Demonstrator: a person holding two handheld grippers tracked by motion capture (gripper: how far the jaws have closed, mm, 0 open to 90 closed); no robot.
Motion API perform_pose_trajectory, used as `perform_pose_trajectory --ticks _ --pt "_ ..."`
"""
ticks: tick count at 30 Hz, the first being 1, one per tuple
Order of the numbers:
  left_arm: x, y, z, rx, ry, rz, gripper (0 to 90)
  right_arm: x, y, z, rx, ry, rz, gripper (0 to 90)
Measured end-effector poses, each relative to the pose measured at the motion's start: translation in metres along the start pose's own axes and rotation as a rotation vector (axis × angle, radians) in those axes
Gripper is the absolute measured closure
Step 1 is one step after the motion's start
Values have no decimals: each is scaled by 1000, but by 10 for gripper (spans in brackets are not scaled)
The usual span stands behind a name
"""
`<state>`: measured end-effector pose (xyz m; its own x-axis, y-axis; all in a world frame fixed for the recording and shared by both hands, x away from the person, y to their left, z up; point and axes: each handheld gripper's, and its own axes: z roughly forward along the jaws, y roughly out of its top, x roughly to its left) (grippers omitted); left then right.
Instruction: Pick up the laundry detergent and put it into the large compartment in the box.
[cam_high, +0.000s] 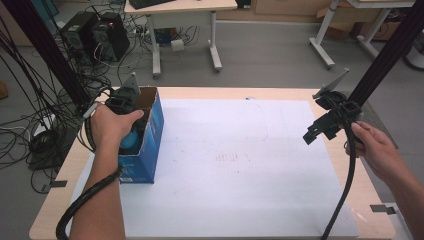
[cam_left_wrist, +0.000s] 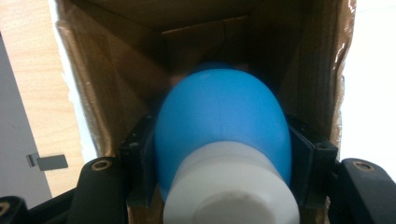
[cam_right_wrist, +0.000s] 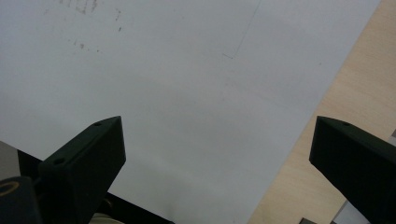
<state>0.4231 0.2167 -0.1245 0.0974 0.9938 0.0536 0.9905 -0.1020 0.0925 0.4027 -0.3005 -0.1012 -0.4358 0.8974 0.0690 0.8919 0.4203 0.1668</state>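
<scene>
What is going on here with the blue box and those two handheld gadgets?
A person at a table holds a grasping tool in each hand. The left tool is shut on a blue object with a white end, held at the open top of a blue cardboard box standing on the left of a white sheet. Whether the object is going in or coming out cannot be told. The right tool hangs open and empty above the sheet's right side.
</scene>
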Motion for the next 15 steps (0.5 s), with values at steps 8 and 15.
perform_pose_trajectory --ticks 8,15 --pt "1 0 2 -1 -5 2 375 2 4 5 12 -4 -5 39" --pt "2 1 4 -7 -5 -7 373 3 6 7 18 -7 -10 39"
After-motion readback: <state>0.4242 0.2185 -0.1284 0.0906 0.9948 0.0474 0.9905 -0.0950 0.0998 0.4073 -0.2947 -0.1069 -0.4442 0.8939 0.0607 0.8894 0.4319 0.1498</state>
